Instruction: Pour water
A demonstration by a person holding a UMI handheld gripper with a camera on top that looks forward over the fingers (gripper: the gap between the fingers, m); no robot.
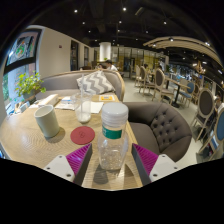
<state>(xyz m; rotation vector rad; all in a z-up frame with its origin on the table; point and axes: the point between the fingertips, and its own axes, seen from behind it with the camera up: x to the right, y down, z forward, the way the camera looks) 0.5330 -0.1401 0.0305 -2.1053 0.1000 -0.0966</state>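
A clear plastic water bottle (112, 140) with a white cap and a green label band stands upright on the wooden table (30, 145), between my fingers. My gripper (113, 165) is open: the magenta pads (80, 160) flank the bottle's lower half with a small gap at each side. A clear drinking glass (83, 111) stands beyond the bottle to its left. A round red coaster (83, 135) lies just in front of the glass. A pale grey-green mug (46, 120) stands further left.
Papers or books (66, 100) lie at the table's far side, with a potted plant (30, 85) at the far left. A grey tufted sofa (162, 125) with a patterned cushion (97, 82) curves round the table's right. Chairs and tables (170, 85) stand beyond.
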